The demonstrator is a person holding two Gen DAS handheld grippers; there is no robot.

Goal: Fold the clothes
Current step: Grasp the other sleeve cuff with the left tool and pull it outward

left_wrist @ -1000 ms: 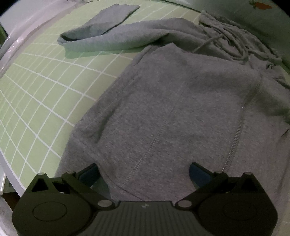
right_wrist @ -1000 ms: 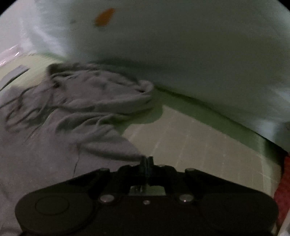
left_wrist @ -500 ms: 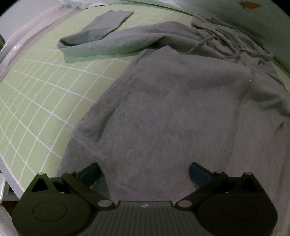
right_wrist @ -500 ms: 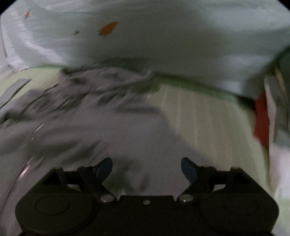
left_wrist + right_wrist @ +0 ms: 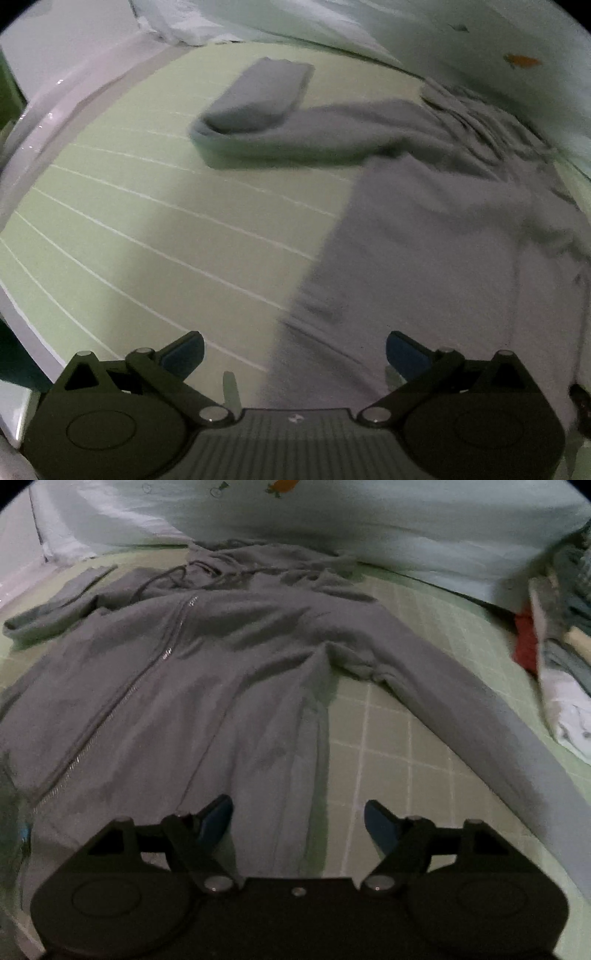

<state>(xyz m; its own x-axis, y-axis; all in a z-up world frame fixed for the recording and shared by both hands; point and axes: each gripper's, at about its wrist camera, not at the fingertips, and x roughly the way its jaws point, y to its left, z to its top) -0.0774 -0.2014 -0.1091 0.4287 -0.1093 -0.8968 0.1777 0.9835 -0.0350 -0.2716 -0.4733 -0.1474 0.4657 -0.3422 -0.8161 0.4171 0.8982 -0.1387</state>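
Hoodie: the grey zip hoodie (image 5: 207, 686) lies spread front-up on the green grid mat (image 5: 388, 738), hood toward the pale bedding (image 5: 406, 524), hem toward the grippers.
Right sleeve: the right sleeve (image 5: 480, 716) runs out straight and diagonal over the mat, apart from the body.
Left sleeve: the left sleeve (image 5: 280, 129) reaches out sideways, its cuff end doubled back on top of itself.
Right gripper: the right gripper (image 5: 298, 821) has fingers spread wide, nothing between them; a second ago they were pressed together, half a second ago already parted. It now hovers over the hoodie's right hem edge.
Left gripper: the left gripper (image 5: 294, 350), fingers apart and empty throughout, has slid leftward from over the hoodie's body to its left edge, so bare mat now fills half its view; the picture is motion-blurred.
Reading: the right gripper has let go and both have drawn back. The garment lies flat, body unfolded.
Side clutter: a heap of other clothes (image 5: 554, 627) sits at the mat's right edge.
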